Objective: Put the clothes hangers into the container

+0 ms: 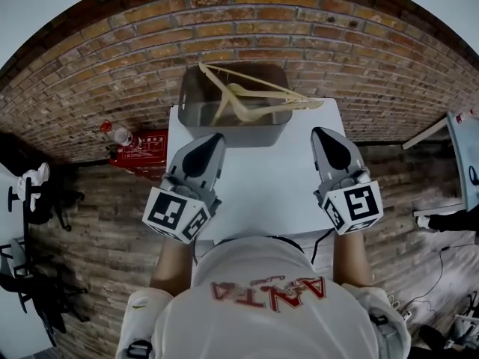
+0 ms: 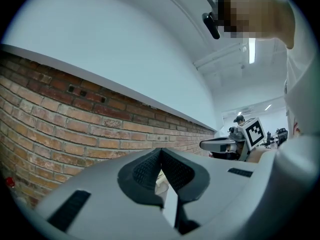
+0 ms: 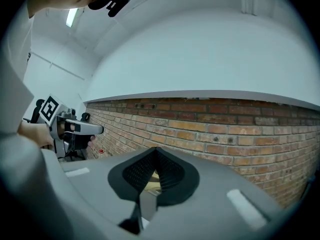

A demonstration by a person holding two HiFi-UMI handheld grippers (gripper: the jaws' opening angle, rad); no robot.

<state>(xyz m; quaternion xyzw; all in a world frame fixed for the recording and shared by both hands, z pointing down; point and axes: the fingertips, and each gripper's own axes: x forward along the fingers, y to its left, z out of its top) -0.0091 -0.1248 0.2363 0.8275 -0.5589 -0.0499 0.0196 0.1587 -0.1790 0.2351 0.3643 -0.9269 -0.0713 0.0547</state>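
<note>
A grey container (image 1: 233, 132) stands at the far edge of the white table (image 1: 262, 197). Several pale wooden clothes hangers (image 1: 254, 96) lie in it, with their ends sticking out over its right rim. My left gripper (image 1: 215, 139) hovers over the table just in front of the container's left half, and my right gripper (image 1: 322, 134) is level with its right corner. Both point level at the brick wall. In the left gripper view the jaws (image 2: 161, 152) meet at the tips with nothing in them; the right gripper's jaws (image 3: 156, 152) are likewise shut and empty.
The brick wall (image 1: 247, 21) rises right behind the container. On the floor to the left of the table are a red box (image 1: 144, 148) and a plastic bottle (image 1: 120, 135), with black chairs (image 1: 30, 193) further left. Another table's edge (image 1: 465, 155) shows at the right.
</note>
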